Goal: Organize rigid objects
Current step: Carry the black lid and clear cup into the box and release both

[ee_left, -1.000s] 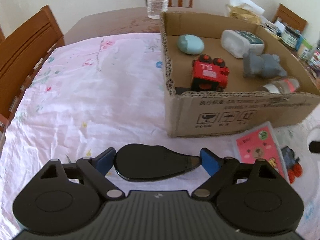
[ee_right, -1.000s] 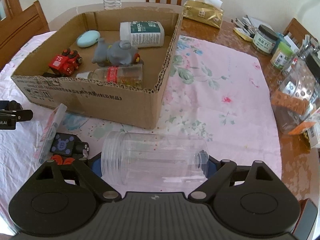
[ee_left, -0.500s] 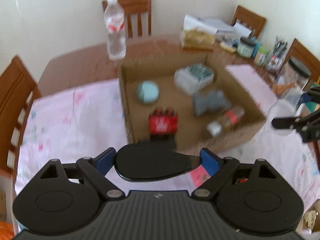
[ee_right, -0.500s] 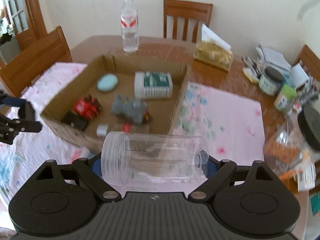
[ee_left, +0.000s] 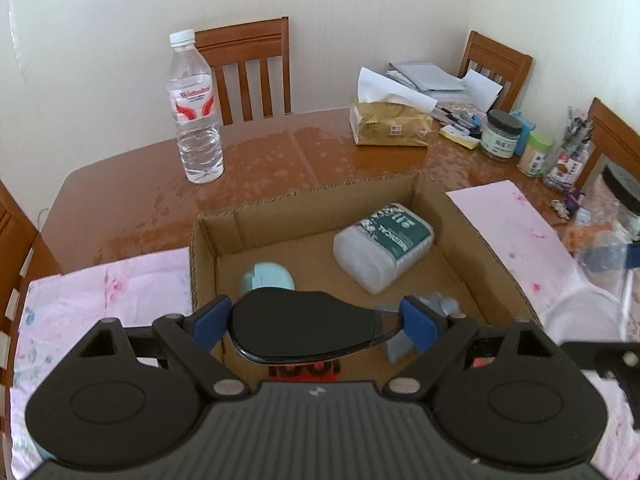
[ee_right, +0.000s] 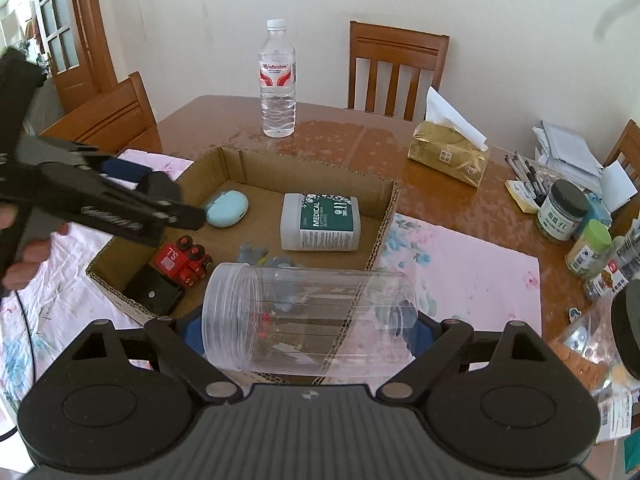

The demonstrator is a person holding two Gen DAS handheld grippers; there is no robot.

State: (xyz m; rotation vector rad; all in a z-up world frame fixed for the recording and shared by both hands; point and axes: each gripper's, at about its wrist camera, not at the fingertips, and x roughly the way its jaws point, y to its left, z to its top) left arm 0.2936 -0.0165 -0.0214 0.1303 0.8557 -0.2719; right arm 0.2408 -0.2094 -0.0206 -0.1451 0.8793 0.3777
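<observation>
My left gripper (ee_left: 314, 326) is shut on a black oval case (ee_left: 300, 326) and holds it above the near left part of the cardboard box (ee_left: 320, 196). It also shows in the right wrist view (ee_right: 132, 184) over the box's left side. My right gripper (ee_right: 306, 320) is shut on a clear plastic jar (ee_right: 308, 320), held on its side above the box's near edge (ee_right: 384, 236). In the box lie a white medical bottle (ee_right: 320, 222), a light blue case (ee_right: 226, 208), a red toy train (ee_right: 182, 260), a grey toy (ee_right: 256, 256) and a black box (ee_right: 154, 294).
A water bottle (ee_right: 278, 80) stands on the wooden table behind the box. A gold tissue pack (ee_right: 448, 152) and several jars (ee_right: 562, 212) and pens crowd the right side. A pink flowered cloth (ee_right: 460, 272) covers the near table. Wooden chairs (ee_right: 396, 68) surround it.
Both grippers have risen and moved forward over the box, each still holding its object. The left gripper went from the cloth left of the box to above its near left part.
</observation>
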